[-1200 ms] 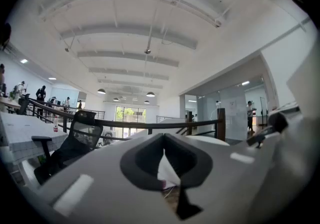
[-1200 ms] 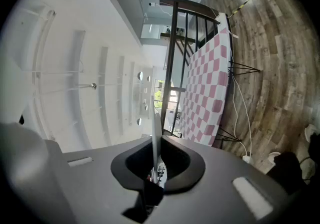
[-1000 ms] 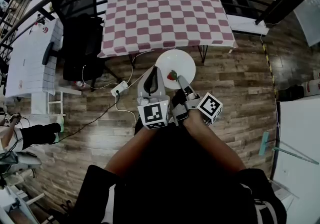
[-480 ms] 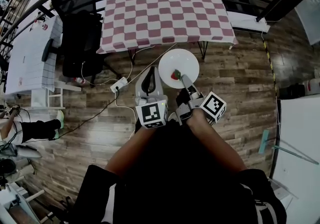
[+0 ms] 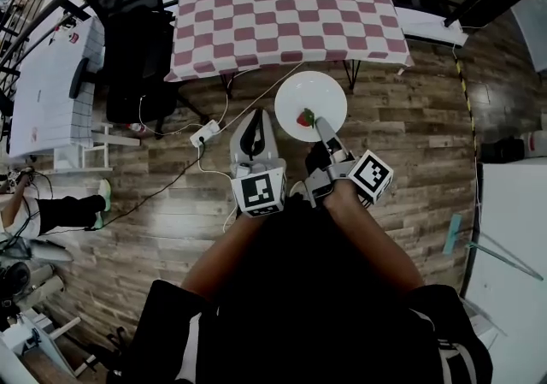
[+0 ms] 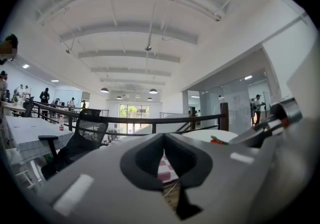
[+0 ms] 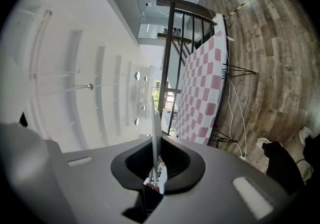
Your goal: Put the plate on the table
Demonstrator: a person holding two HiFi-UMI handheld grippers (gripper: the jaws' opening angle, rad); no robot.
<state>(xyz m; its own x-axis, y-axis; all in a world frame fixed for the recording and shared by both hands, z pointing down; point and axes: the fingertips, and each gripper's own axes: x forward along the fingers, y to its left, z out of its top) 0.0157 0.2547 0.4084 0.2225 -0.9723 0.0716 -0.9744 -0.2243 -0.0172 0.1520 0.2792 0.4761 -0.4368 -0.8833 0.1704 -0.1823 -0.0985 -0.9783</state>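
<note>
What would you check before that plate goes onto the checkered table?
1. Right gripper jaws clamped on the plate rim: ok.
2. Plate above the table: not ok, it hangs over the wooden floor.
3. Landing spot on the table bare: ok.
4. Small red thing fixed to the plate: cannot tell.
5. Left gripper jaws shut, empty, off the plate: ok.

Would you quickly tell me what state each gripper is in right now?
Left gripper: closed, holding nothing.
Right gripper: closed on the rim of the white plate.
</note>
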